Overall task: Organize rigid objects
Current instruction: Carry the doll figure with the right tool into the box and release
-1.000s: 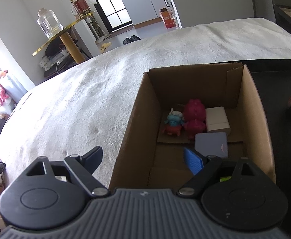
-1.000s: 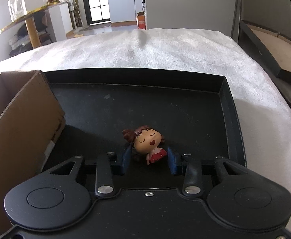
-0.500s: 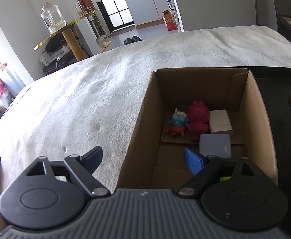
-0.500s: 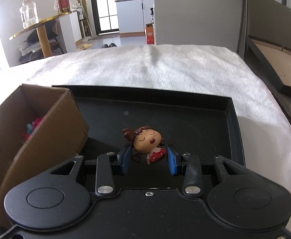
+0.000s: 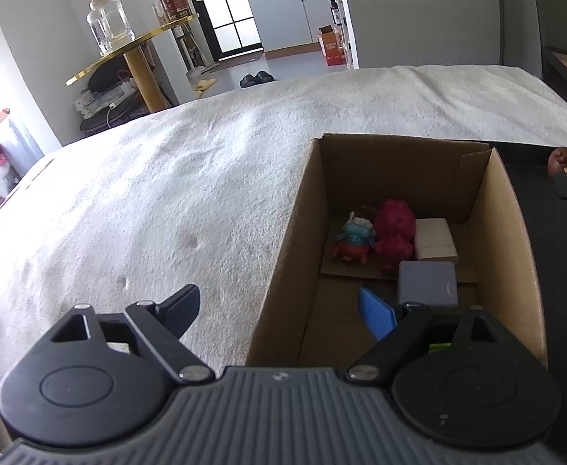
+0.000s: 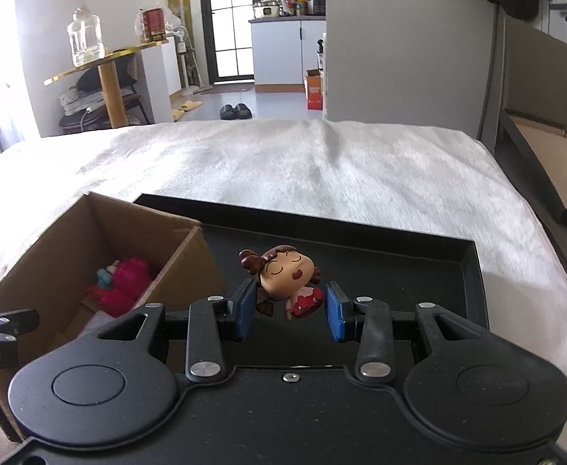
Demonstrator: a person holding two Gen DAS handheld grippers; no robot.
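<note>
My right gripper (image 6: 289, 306) is shut on a small doll figurine (image 6: 285, 277) with brown hair and a red dress, held in the air above the black tray (image 6: 473, 267), just right of the cardboard box (image 6: 190, 248). The doll also shows at the right edge of the left wrist view (image 5: 564, 159). The box (image 5: 516, 255) holds a pink toy (image 5: 393, 228), a blue-and-red toy (image 5: 355, 238), a white block (image 5: 434, 238) and a grey-blue case (image 5: 426, 285). My left gripper (image 5: 283, 312) is open and empty, astride the box's near left wall.
The box and tray sit on a white furry blanket (image 6: 322, 162) over a bed. A gold side table with a glass jar (image 5: 107, 33) stands beyond the bed at the left. A dark open case (image 6: 547, 147) lies off the bed's right side.
My right gripper has lifted the doll off the tray and carried it up and left toward the box. My left gripper has drawn back and risen slightly, still open.
</note>
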